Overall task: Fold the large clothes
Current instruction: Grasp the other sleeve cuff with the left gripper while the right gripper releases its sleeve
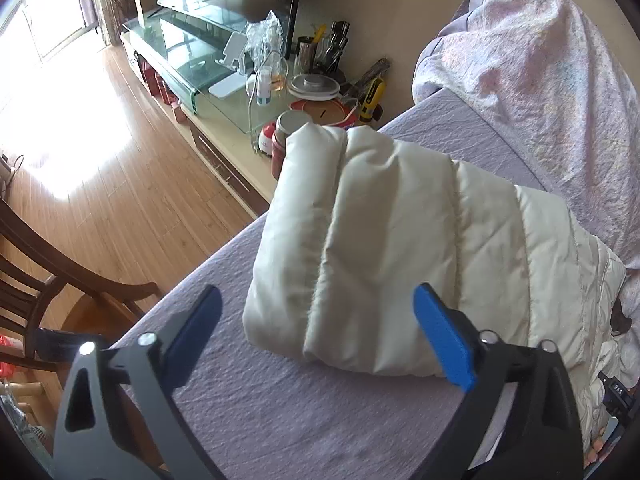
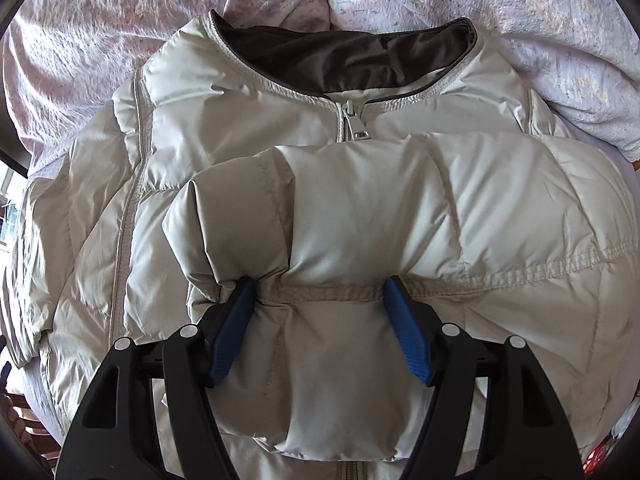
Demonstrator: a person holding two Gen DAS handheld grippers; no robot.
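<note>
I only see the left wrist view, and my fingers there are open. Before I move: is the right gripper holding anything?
Observer: Yes. The right gripper is shut on a seam of the jacket, with fabric bunched between its fingers.
Operator: Is the jacket zipped?
Observer: At the top, yes. The zipper pull sits at the neckline.
Operator: Which side faces up?
Observer: The front. The dark collar lining shows, on the side nearest the quilt.
</note>
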